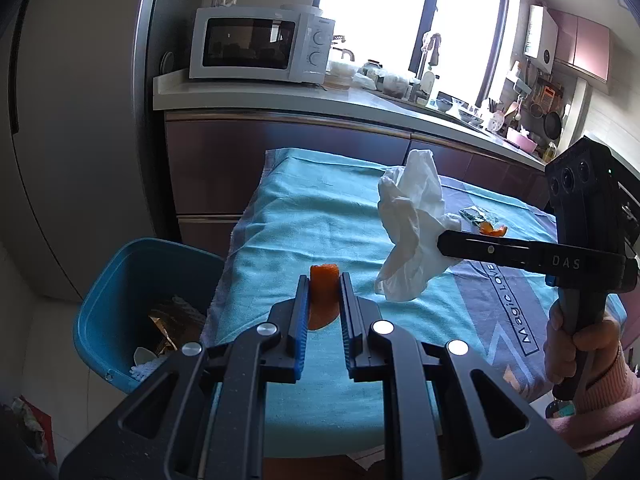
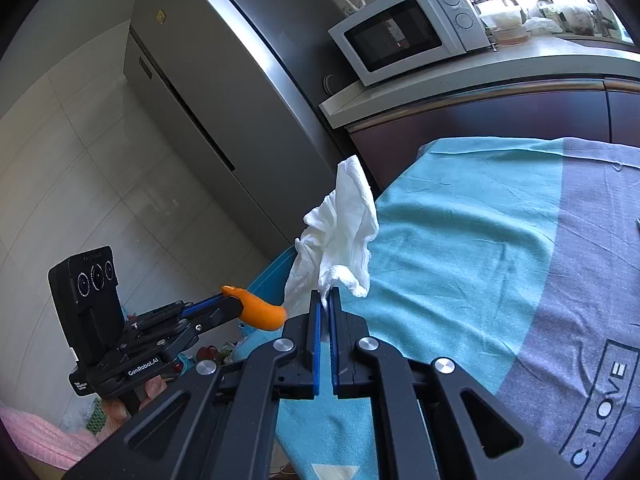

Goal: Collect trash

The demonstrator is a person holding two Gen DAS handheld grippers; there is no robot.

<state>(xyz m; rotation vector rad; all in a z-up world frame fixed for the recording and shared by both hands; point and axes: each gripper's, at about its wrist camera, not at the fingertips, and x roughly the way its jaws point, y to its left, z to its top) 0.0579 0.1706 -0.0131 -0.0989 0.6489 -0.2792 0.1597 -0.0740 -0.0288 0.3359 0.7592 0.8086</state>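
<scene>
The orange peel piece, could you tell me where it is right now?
The orange peel is pinched between the left gripper's fingers, above the teal cloth's edge, right of the blue bin.

The blue bin point(image 1: 120, 304) stands open at the left end of the counter point(image 1: 304, 216), with free air above it. The cloth surface is mostly bare; only small scraps point(image 1: 486, 222) lie far right. Cabinets point(image 1: 280, 152) wall the far side.

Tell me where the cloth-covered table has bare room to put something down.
The turquoise part of the cloth is bare from its far edge to the left gripper, which holds orange peel. The grey part's far right is crowded: a wrapper and a peel scrap lie there.
</scene>
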